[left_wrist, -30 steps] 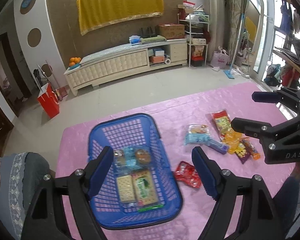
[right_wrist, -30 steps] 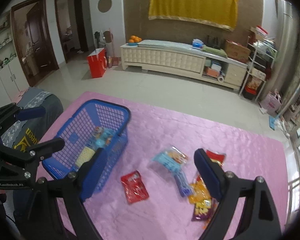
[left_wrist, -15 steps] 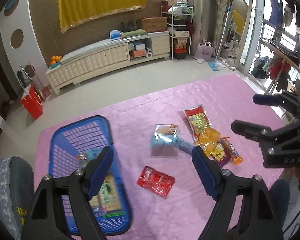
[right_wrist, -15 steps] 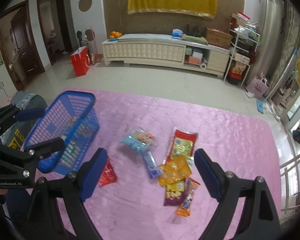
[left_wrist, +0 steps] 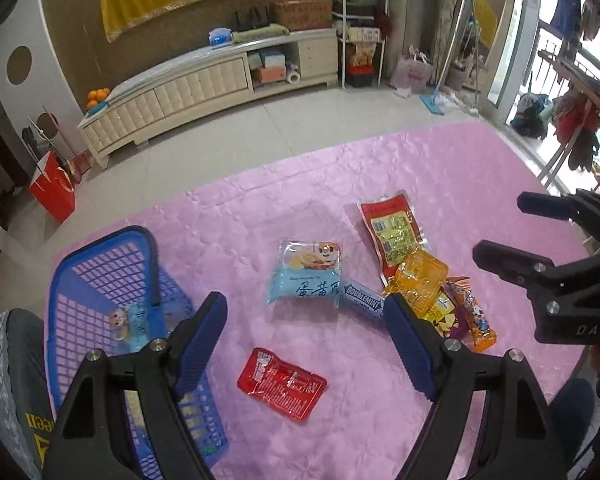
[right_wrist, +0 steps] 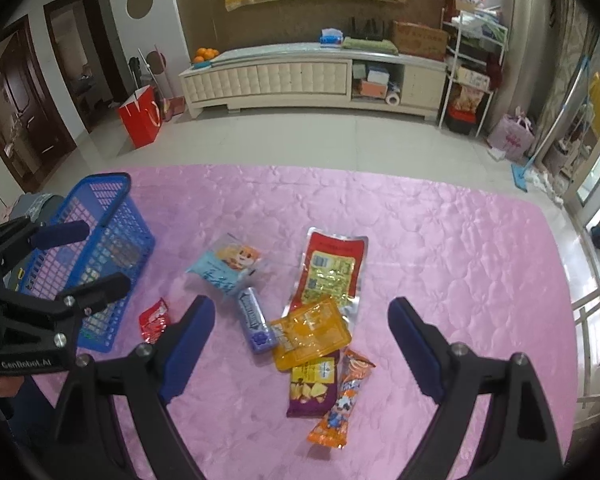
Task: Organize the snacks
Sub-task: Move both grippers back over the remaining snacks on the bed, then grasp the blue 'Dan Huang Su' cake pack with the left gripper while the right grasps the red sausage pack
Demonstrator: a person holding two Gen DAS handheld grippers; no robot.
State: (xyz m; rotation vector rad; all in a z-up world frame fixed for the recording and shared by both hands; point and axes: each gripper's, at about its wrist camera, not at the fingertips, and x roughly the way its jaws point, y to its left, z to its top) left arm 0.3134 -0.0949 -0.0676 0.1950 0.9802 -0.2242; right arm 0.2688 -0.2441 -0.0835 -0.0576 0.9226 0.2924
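The job is partly done, judging by what lies where. The blue basket point(left_wrist: 100, 280) stands at the left end of the worktop point(left_wrist: 440, 168), which is covered with a pink cloth, and it already holds a few packets, among them a light blue one with a cartoon print point(left_wrist: 130, 322); what lies further down in it is hidden behind the left claw point(left_wrist: 306, 342). Seven snacks are left out on the cloth: a small red sachet point(left_wrist: 282, 388) nearest the basket, a pale blue cake packet point(left_wrist: 306, 276) with a pack of gum point(left_wrist: 362, 300) touching its corner, and a loose overlapping pile made up of a red and yellow pouch point(right_wrist: 332, 270), an orange packet point(right_wrist: 310, 338), a purple chip bag point(right_wrist: 312, 386) and an orange stick pack point(right_wrist: 340, 398). Both claws are released and empty: the left claw hangs over the red sachet and the blue packet with its jaws wide, and the right claw point(right_wrist: 300, 344) hangs spread over the pile. Neither touches anything yet. Most of the sorting therefore seems to lie ahead, and each claw looks set to choose its next packet.
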